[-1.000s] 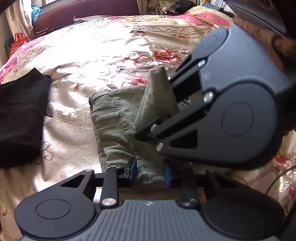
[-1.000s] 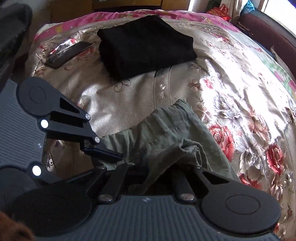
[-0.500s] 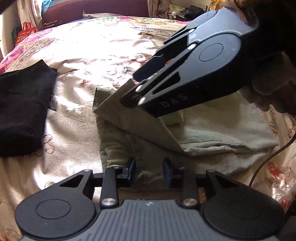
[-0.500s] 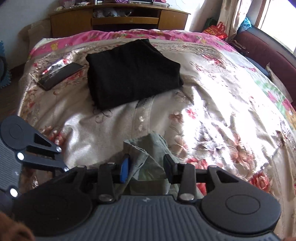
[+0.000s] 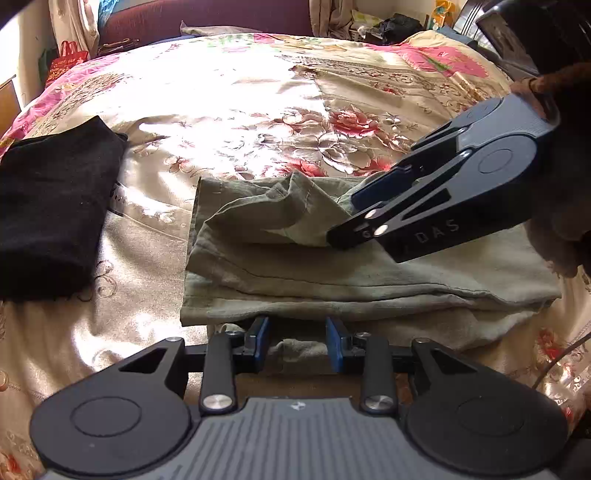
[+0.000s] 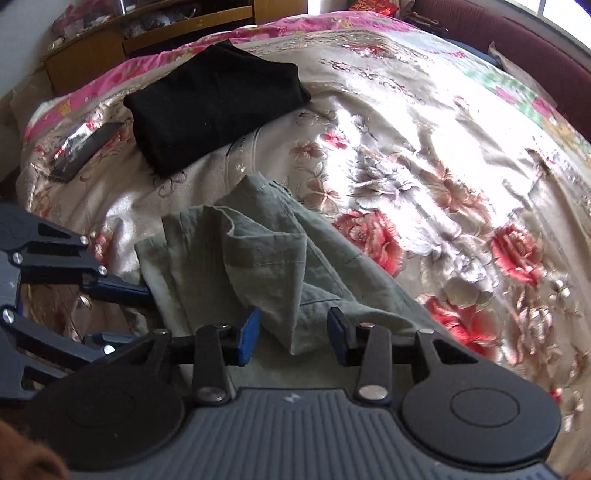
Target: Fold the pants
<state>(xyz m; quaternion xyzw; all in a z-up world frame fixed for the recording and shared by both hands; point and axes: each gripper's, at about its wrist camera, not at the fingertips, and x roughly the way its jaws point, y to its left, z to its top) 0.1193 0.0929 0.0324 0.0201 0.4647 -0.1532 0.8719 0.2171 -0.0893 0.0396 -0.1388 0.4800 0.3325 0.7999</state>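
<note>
The olive-green pants point(image 5: 295, 258) lie folded in layers on the floral bedspread point(image 5: 240, 92), with a rumpled flap on top. They also show in the right wrist view point(image 6: 266, 258). My left gripper point(image 5: 297, 341) is open at the near edge of the pants, its jaws apart over a bit of cloth. My right gripper point(image 6: 291, 334) is open, with the loose flap lying between its jaws. In the left wrist view the right gripper point(image 5: 354, 218) rests its tips on the top layer.
A folded black garment point(image 5: 48, 206) lies left of the pants; it also shows in the right wrist view point(image 6: 218, 103). A dark phone point(image 6: 85, 149) lies near the bed's corner. A wooden cabinet point(image 6: 147, 33) and a maroon sofa point(image 5: 203, 18) border the bed.
The right gripper carried the pants' flap across, laid it over the lower layer, then opened and let it go. The left gripper stayed open at the near edge.
</note>
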